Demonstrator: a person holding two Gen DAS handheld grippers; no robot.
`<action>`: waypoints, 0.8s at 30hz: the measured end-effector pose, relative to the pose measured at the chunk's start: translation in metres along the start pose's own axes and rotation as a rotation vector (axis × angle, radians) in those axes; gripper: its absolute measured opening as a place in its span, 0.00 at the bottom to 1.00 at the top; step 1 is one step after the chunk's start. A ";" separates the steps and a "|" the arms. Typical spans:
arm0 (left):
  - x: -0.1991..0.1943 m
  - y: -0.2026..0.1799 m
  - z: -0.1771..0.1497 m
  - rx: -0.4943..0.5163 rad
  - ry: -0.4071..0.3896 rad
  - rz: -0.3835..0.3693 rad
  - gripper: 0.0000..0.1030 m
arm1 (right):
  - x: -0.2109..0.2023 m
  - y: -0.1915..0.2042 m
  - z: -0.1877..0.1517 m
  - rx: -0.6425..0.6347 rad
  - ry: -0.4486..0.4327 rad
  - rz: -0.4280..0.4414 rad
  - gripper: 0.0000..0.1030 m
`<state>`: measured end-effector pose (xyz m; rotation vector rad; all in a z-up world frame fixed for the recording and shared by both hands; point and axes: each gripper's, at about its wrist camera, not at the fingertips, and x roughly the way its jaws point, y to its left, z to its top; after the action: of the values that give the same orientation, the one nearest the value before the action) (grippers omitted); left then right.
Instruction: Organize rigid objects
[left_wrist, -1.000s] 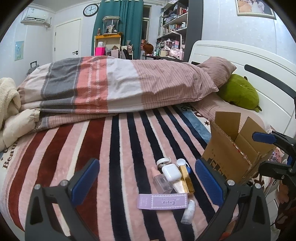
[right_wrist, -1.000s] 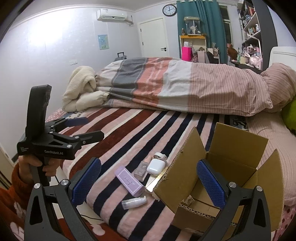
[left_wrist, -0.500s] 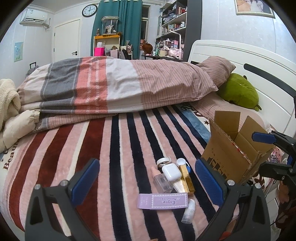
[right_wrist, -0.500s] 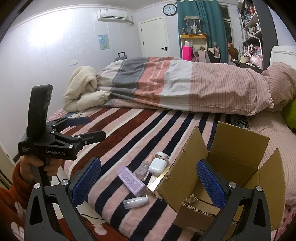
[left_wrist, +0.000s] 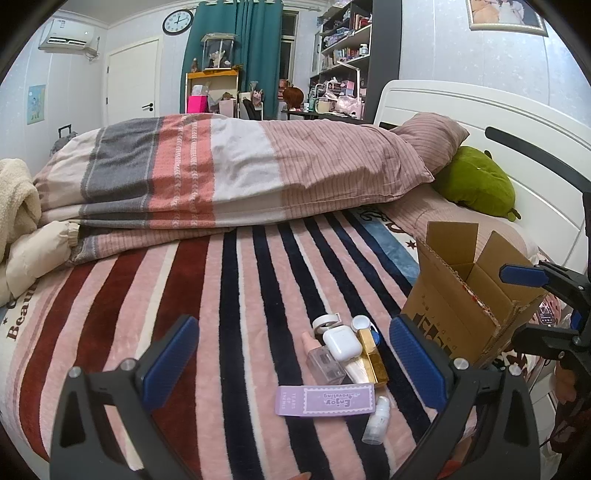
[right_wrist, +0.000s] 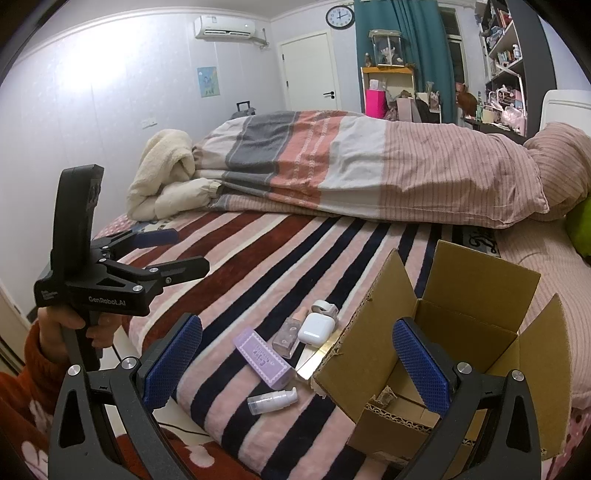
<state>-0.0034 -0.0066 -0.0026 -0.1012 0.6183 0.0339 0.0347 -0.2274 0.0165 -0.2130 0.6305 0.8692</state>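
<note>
Nearest, my left gripper (left_wrist: 291, 362) and right gripper (right_wrist: 297, 352) both hang spread and empty. Beyond lie a purple box (left_wrist: 325, 400), small bottles and an earbud case (left_wrist: 342, 344) on the bed (left_wrist: 207, 295); the cardboard box (right_wrist: 476, 314) stands open beside them. Nothing is picked yet, I judge; next, I grasp one item.

hidden: gold box (right_wrist: 312, 353) mostly behind cardboard box (right_wrist: 373, 332) flap | cut off: green plush (right_wrist: 580, 230) at edge

Both tools, left (left_wrist: 291, 354) and right (right_wrist: 297, 349), wide open, empty, held level.
</note>
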 end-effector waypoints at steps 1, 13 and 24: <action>0.000 0.000 0.000 0.000 0.000 0.000 0.99 | 0.000 0.000 0.000 0.000 0.000 0.000 1.00; -0.003 -0.001 0.002 0.003 -0.001 -0.001 0.99 | 0.000 0.000 0.000 -0.001 0.002 -0.003 1.00; -0.008 0.022 -0.005 -0.002 -0.027 -0.068 0.99 | 0.000 0.022 0.007 -0.076 0.013 -0.126 0.96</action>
<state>-0.0144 0.0146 -0.0036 -0.1237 0.5877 -0.0301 0.0208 -0.2098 0.0236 -0.3235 0.5904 0.7714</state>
